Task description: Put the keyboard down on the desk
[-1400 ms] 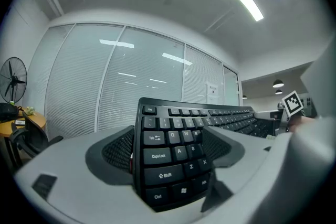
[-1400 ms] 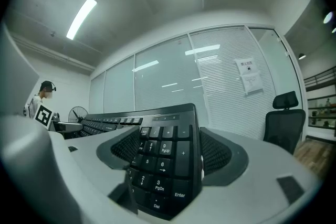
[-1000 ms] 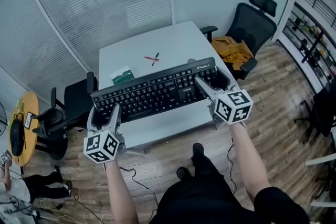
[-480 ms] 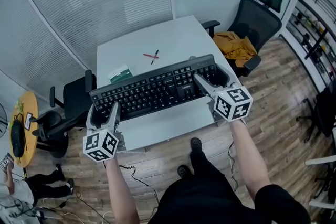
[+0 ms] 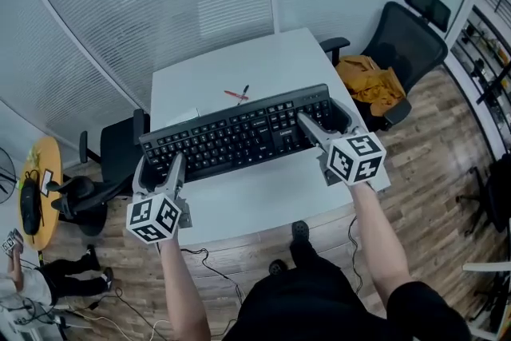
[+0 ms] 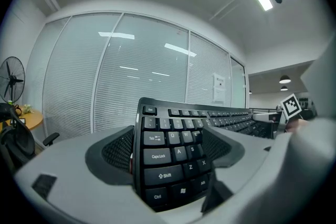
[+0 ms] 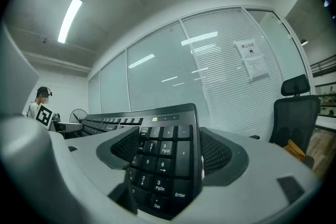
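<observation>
Nearest, the left claw [image 5: 160, 164] pinches the Caps Lock end of the black keyboard [image 5: 239, 133], and the right claw [image 5: 326, 122] pinches its number-pad end (one jaw on the keys, one beneath). The keyboard spans the white surface [image 5: 263, 196], held between them. Beyond it lie two crossed pens [image 5: 239, 94].

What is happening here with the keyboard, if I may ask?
A person is holding a black keyboard by its two ends above a white desk, one gripper in each hand. The left gripper is shut on the end with Caps Lock and Shift, and the right gripper on the number-pad end. It does not look set down yet, though I cannot tell for sure. Two pens lie further back on the desk.
</observation>
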